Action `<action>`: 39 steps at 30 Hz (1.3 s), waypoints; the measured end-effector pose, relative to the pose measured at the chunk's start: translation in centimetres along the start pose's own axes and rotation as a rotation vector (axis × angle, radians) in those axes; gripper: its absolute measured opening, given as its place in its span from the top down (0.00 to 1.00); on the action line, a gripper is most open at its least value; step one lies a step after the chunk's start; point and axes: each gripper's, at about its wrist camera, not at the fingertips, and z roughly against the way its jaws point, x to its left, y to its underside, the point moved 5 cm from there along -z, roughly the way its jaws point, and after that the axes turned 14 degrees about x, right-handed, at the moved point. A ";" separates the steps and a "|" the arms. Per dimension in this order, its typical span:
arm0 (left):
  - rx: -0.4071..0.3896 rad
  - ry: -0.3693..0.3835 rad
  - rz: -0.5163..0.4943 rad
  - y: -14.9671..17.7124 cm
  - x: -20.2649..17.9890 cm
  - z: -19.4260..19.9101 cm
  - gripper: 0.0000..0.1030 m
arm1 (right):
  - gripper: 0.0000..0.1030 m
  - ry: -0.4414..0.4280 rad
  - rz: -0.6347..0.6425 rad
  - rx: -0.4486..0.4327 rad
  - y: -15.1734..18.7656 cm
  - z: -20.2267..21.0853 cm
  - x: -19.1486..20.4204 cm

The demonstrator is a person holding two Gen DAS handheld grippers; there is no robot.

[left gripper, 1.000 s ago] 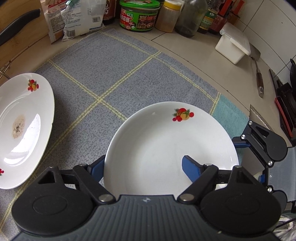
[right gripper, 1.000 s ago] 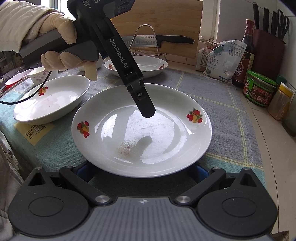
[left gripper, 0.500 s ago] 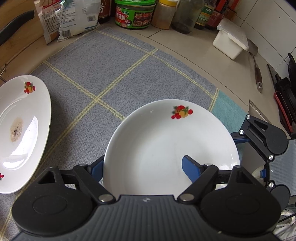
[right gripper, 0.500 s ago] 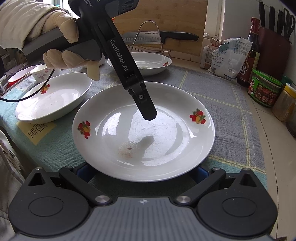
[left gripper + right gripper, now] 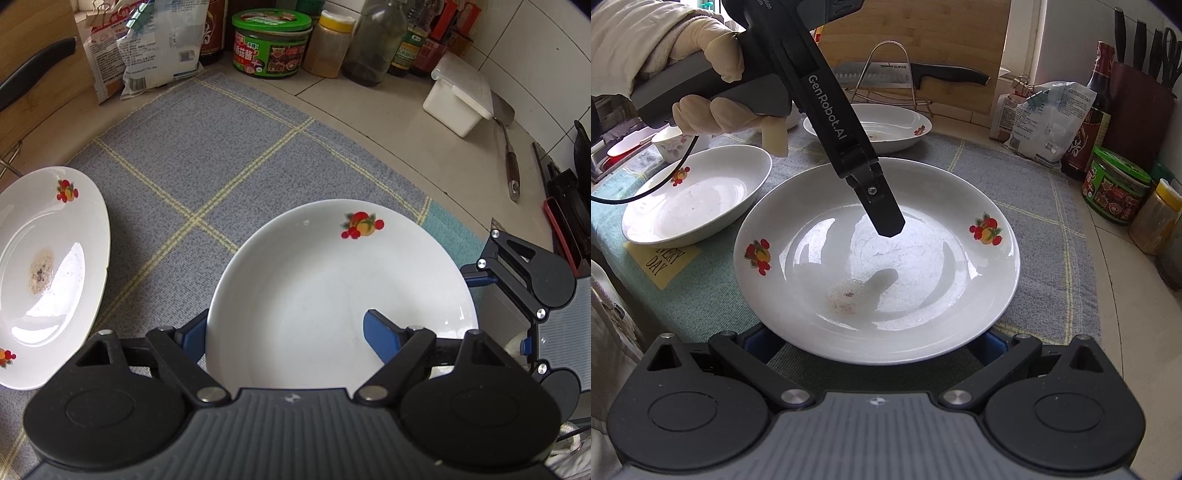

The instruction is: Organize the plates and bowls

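Plate (image 5: pixel 879 258), white, shallow, with 2 fruit decals on the rim. It lies flat at the middle of the grey checked cloth (image 5: pixel 207 147). A faint reddish smear marks the well, so it reads as used ware awaiting sorting.

Left gripper (image 5: pixel 284 321): fingers spread wide. The left finger is hidden behind the plate's edge and the right finger (image 5: pixel 380 332) hangs over the well. The right wrist view shows 1 fingertip above the centre with its reflection beneath, apparently clear of the glaze. The spread probably serves to straddle the rim before closing; no pinch is made yet.

Right gripper (image 5: pixel 877 339): fingers also spread. Both blue pads are tucked low under the plate's near rim, 1 at each side. The low approach suits slipping beneath the rim to lift or steady. Contact with the underside cannot be told.

Second plate (image 5: pixel 48 266), same pattern, with a brown crumb patch at its centre. It sits on the cloth to the left in the left wrist view, apart from the first, and is a likely partner for stacking.

Deep dish (image 5: pixel 694 192), same decal, rests on the teal cloth edge, far left in the right wrist view and just beside the main plate.

Background, far side: green-lidded jar (image 5: pixel 271 44), white lidded box (image 5: pixel 458 96), knife (image 5: pixel 923 74) against the wooden board.

Judgement: grasp stage, with stacking not yet begun.
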 end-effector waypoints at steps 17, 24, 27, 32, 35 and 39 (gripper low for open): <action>-0.054 -0.004 0.040 -4.5 0.3 0.8 0.18 | 0.00 0.005 0.018 0.000 -1.6 0.5 -3.4; -0.070 -0.010 0.046 -6.8 1.0 0.0 0.18 | 0.00 0.007 0.017 -0.002 -2.7 -0.5 -5.5; -0.079 -0.012 0.047 -8.0 1.4 -0.3 0.18 | 0.00 0.010 0.015 -0.003 -3.4 -1.2 -6.6; -0.092 -0.021 0.044 -9.7 1.9 -1.0 0.18 | 0.00 0.015 0.009 -0.005 -4.4 -2.1 -8.3; -0.096 -0.020 0.047 -10.8 2.4 -1.5 0.18 | 0.00 0.013 0.006 -0.004 -4.8 -2.7 -9.2; -0.100 -0.018 0.053 -12.0 3.0 -2.0 0.18 | 0.00 0.017 0.003 -0.001 -5.4 -3.4 -10.5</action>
